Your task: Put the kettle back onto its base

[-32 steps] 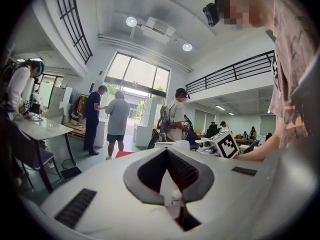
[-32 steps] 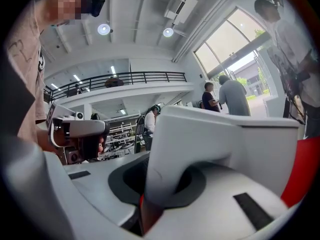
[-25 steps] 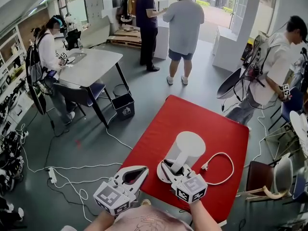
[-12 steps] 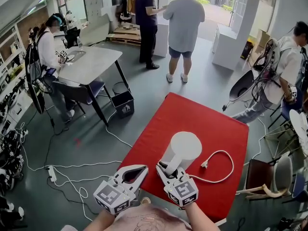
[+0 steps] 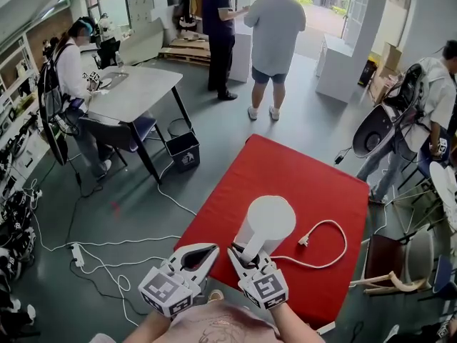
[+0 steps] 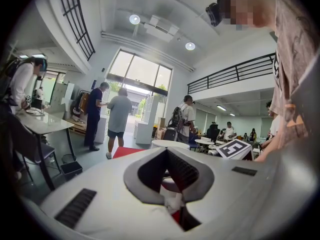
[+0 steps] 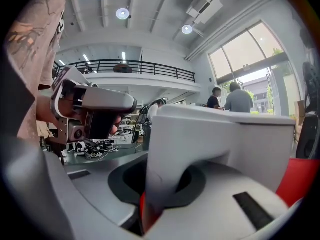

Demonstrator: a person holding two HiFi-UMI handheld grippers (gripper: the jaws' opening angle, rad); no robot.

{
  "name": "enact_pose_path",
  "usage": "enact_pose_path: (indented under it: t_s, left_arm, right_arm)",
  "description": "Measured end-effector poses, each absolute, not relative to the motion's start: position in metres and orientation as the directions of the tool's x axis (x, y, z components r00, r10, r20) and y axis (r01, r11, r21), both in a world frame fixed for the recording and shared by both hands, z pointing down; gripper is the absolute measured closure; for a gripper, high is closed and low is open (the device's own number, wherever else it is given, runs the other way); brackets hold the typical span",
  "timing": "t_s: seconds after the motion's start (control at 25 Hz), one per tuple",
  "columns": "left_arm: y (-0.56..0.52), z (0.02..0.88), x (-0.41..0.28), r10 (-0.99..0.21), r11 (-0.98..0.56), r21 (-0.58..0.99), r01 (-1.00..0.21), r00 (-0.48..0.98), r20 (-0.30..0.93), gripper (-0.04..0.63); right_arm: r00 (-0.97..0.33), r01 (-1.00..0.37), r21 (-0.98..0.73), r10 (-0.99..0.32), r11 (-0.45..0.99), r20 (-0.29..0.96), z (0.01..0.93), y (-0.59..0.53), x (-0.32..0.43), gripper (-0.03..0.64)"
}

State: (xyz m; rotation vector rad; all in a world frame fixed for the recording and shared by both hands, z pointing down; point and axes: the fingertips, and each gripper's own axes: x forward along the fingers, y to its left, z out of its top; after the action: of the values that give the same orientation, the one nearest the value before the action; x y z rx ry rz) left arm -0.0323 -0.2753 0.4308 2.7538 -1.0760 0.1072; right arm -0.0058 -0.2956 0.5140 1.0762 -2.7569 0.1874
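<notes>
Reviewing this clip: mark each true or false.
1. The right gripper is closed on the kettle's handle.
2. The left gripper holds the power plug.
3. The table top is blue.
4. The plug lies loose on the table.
1. True. The right gripper clamps the handle of the white kettle.
2. False. The left gripper holds nothing; the plug lies to the right of the kettle.
3. False. The table is red.
4. True. The plug rests on the table at the end of its white cord, connected to nothing.

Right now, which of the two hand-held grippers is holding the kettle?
The right hand-held gripper: its jaws are clamped on the handle of the white kettle, while the left hand-held gripper holds nothing.
</notes>
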Motion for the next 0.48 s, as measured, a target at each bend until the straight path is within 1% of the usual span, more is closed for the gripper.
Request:
enact_pose_path:
  t_s: [0.48]
  left_arm:
    - [-0.268, 0.432, -0.028, -0.660, -0.724, 0.150, -0.673, 0.740, 0.130, 0.611]
  right_arm:
    - [-0.715, -0.681, -0.010, -0.663, 0.732, 0.220, 0.524, -0.278, -0.017, 0.555]
